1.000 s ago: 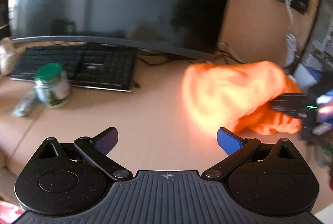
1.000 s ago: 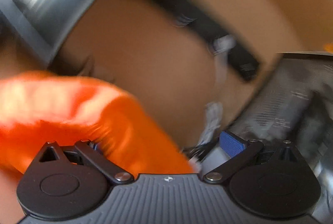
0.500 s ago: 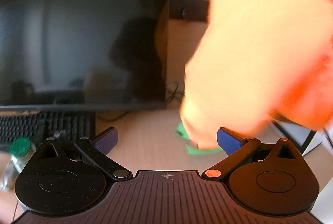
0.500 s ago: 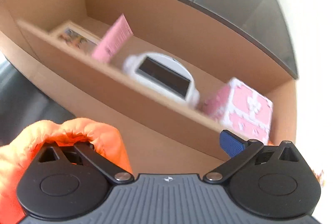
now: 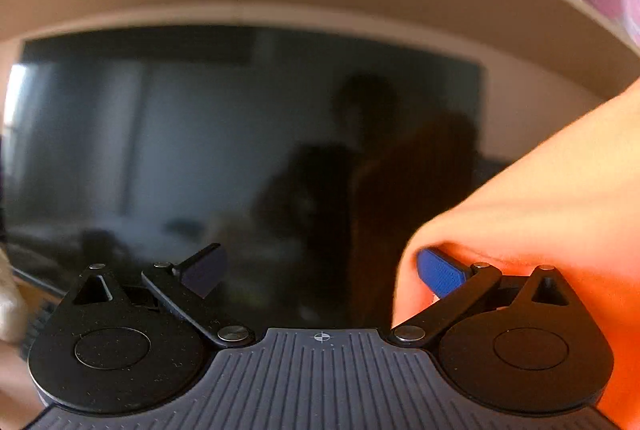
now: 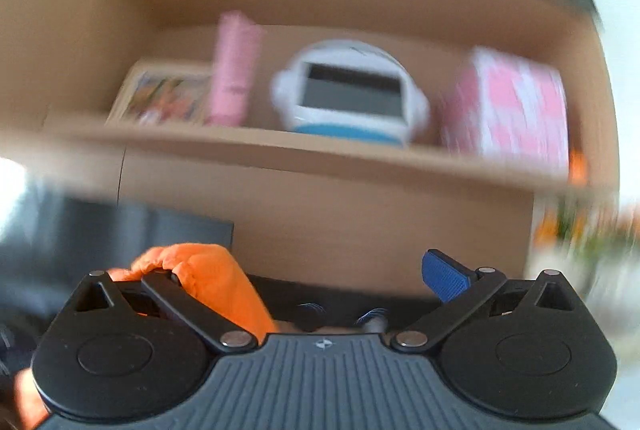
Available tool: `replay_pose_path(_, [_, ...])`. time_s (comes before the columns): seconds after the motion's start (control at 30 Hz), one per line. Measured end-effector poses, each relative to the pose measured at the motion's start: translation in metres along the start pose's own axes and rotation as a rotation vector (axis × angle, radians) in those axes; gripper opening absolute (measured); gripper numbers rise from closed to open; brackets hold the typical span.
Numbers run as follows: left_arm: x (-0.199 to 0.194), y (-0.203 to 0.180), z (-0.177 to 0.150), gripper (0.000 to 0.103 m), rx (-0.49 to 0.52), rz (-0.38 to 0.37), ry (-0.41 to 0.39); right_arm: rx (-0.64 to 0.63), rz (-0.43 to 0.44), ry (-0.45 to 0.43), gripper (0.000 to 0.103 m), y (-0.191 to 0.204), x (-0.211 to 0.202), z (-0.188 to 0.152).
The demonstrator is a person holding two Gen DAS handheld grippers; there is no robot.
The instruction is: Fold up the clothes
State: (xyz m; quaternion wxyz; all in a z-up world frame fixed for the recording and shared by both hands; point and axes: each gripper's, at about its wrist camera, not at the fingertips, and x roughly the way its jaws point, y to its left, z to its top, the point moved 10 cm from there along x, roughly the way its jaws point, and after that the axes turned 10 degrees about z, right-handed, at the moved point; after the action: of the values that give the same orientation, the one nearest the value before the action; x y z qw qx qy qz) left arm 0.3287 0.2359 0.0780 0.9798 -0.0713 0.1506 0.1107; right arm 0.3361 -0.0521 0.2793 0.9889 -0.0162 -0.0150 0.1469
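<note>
1. The left gripper (image 5: 320, 272) has its fingers spread wide apart, with nothing between them; it faces a dark monitor (image 5: 240, 158).
2. The orange garment (image 5: 532, 214) fills the space to the right of the monitor in the left wrist view. It drapes around the left gripper's blue right finger pad (image 5: 440, 272), and whether it touches the pad is unclear because of blur.
3. The right gripper (image 6: 320, 278) also has its fingers apart. A bunched fold of the orange garment (image 6: 208, 278) lies over its left finger, hiding that pad, while the blue right pad (image 6: 446, 278) is bare.
4. Above the monitor runs a wooden shelf (image 6: 320, 150). On it stand a framed picture (image 6: 160, 98), a pink booklet (image 6: 234, 70), a white device with a dark screen (image 6: 352, 94) and a pink patterned box (image 6: 516, 106), left to right.
5. Both views are blurred.
</note>
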Motion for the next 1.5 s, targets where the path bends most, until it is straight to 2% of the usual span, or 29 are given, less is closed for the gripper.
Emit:
replay_pose_path(0.07, [0.0,0.018,0.004,0.103,-0.031,0.018,0.002,0.009,-0.09,0.02,0.103,-0.012,0.008,-0.01])
replay_pose_path(0.2, [0.001,0.055,0.013,0.103,-0.092,0.053,0.006,-0.189,-0.218,0.188,0.103,-0.02,0.026,-0.069])
replay_pose_path(0.3, [0.003,0.064,-0.025,0.103,-0.072,0.044,0.094,-0.402,-0.298,0.372,0.103,-0.029,0.022,-0.149])
replay_pose_path(0.4, [0.005,0.067,-0.065,0.103,-0.048,0.02,0.188,-0.516,-0.285,0.6,0.103,-0.046,-0.011,-0.243])
replay_pose_path(0.47, [0.01,0.067,-0.092,0.103,-0.036,0.001,0.257,-0.493,-0.204,0.72,0.103,-0.052,-0.038,-0.287])
replay_pose_path(0.53, [0.015,0.066,-0.115,0.103,-0.027,-0.014,0.321,-0.465,-0.114,0.795,0.103,-0.048,-0.06,-0.311])
replay_pose_path(0.6, [0.022,0.062,-0.133,0.103,-0.021,-0.024,0.378,-0.471,-0.018,0.824,0.103,-0.034,-0.076,-0.318])
replay_pose_path(0.7, [0.024,0.054,-0.152,0.103,-0.037,-0.042,0.424,-0.489,0.166,0.792,0.103,-0.002,-0.079,-0.307])
replay_pose_path(0.8, [0.029,0.051,-0.154,0.103,-0.068,-0.017,0.425,-0.436,0.376,0.713,0.103,0.046,-0.063,-0.296])
replay_pose_path(0.87, [0.029,0.052,-0.155,0.103,-0.097,0.009,0.431,-0.367,0.452,0.668,0.103,0.085,-0.042,-0.304])
replay_pose_path(0.9, [0.028,0.053,-0.155,0.103,-0.113,0.023,0.435,-0.323,0.504,0.673,0.103,0.108,-0.029,-0.314])
replay_pose_path(1.0, [0.018,0.057,-0.15,0.103,-0.117,0.059,0.417,-0.338,0.66,0.823,0.103,0.167,-0.005,-0.372])
replay_pose_path(1.07, [0.012,0.06,-0.148,0.103,-0.127,0.084,0.413,-0.517,0.685,0.863,0.103,0.189,0.0,-0.409])
replay_pose_path(1.1, [0.009,0.062,-0.148,0.103,-0.138,0.097,0.416,-0.648,0.673,0.845,0.103,0.194,0.002,-0.423])
replay_pose_path(1.13, [0.007,0.064,-0.149,0.103,-0.15,0.11,0.42,-0.764,0.619,0.787,0.103,0.191,0.009,-0.426])
replay_pose_path(1.2, [0.005,0.066,-0.154,0.103,-0.154,0.133,0.435,-0.945,0.461,0.639,0.103,0.176,0.031,-0.416])
replay_pose_path(1.23, [0.005,0.067,-0.155,0.103,-0.158,0.143,0.437,-0.978,0.325,0.576,0.103,0.156,0.047,-0.403])
replay_pose_path(1.27, [0.005,0.068,-0.155,0.103,-0.164,0.153,0.438,-0.967,0.149,0.521,0.103,0.126,0.066,-0.385])
replay_pose_path(1.3, [0.006,0.07,-0.156,0.103,-0.169,0.163,0.438,-0.908,0.006,0.531,0.103,0.088,0.08,-0.373])
replay_pose_path(1.33, [0.006,0.071,-0.156,0.103,-0.174,0.173,0.439,-0.813,-0.113,0.589,0.103,0.045,0.091,-0.368])
replay_pose_path(1.37, [0.009,0.07,-0.157,0.103,-0.181,0.173,0.448,-0.738,-0.179,0.64,0.103,0.014,0.094,-0.367])
replay_pose_path(1.43, [0.018,0.065,-0.161,0.103,-0.194,0.166,0.47,-0.645,-0.182,0.665,0.103,-0.021,0.084,-0.365])
replay_pose_path(1.47, [0.021,0.057,-0.163,0.103,-0.193,0.146,0.482,-0.603,-0.158,0.648,0.103,-0.028,0.077,-0.359])
replay_pose_path(1.5, [0.025,0.048,-0.165,0.103,-0.189,0.121,0.495,-0.536,-0.092,0.637,0.103,-0.03,0.069,-0.354])
